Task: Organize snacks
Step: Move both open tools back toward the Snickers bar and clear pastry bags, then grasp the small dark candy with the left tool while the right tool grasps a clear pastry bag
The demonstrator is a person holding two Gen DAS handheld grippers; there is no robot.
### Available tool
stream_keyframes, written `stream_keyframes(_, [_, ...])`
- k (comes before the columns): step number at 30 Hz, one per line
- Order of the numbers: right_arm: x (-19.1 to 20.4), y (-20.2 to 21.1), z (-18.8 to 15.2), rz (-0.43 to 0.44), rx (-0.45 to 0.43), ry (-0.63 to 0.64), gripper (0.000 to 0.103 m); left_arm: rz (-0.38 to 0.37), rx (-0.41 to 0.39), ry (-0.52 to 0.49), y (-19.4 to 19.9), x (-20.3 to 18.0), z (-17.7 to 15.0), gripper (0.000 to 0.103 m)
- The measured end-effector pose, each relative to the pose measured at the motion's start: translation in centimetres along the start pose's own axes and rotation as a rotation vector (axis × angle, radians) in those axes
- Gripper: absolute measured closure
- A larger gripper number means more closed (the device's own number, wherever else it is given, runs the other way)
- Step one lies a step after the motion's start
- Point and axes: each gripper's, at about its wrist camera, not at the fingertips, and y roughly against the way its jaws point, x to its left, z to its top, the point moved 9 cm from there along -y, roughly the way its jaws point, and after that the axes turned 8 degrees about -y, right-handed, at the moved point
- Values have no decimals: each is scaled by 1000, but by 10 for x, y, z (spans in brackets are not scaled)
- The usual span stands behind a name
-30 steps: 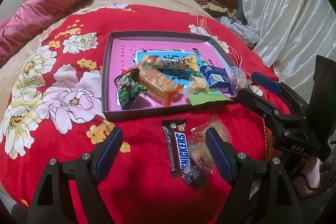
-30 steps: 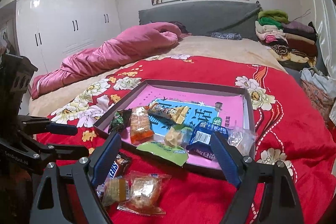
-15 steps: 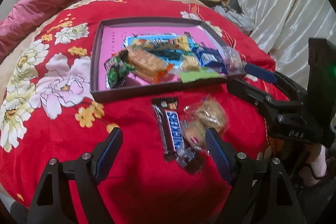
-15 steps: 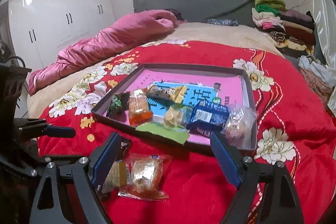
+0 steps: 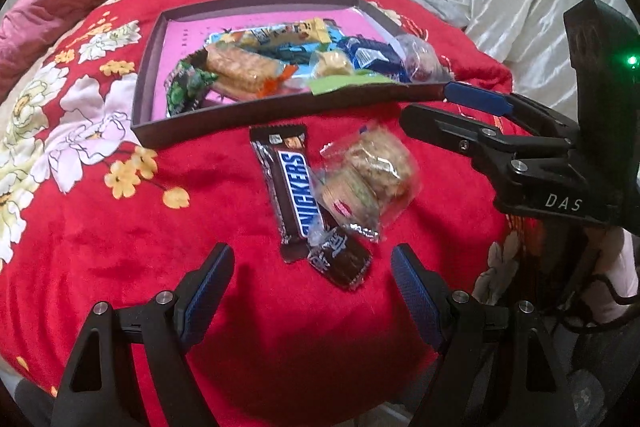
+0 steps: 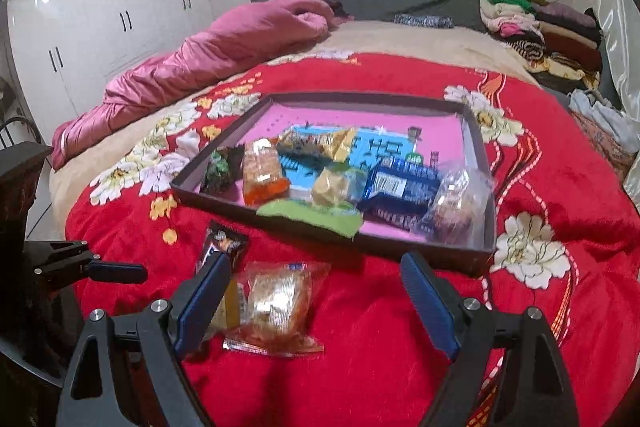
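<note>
Left hand-held gripper (image 5: 310, 287) nearest the chocolate bar (image 5: 292, 187).
Your jaws gape empty; bar's long axis runs straight ahead, between them.

Left claw (image 5: 312, 283), seen from its own wrist camera: both blue-padded fingers (image 5: 210, 277) spread wide, nothing between the pads, pointing steeply downward. Right claw (image 6: 316, 291), own view: fingers likewise wide apart and empty, angled down less steeply. In the left view the right claw (image 5: 448, 107) enters from the right edge; beneath it a pale shape, possibly the person's hand (image 5: 618, 279), is indistinct.
</note>
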Motion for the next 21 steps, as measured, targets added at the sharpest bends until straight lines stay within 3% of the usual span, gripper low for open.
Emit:
stream_keyframes(12, [4, -20, -24, -5, 115, 18, 17, -36, 12, 29, -12, 0, -7, 21])
stream_keyframes(21, [10, -33, -33, 9, 164, 52, 34, -63, 8, 15, -15, -7, -6, 31])
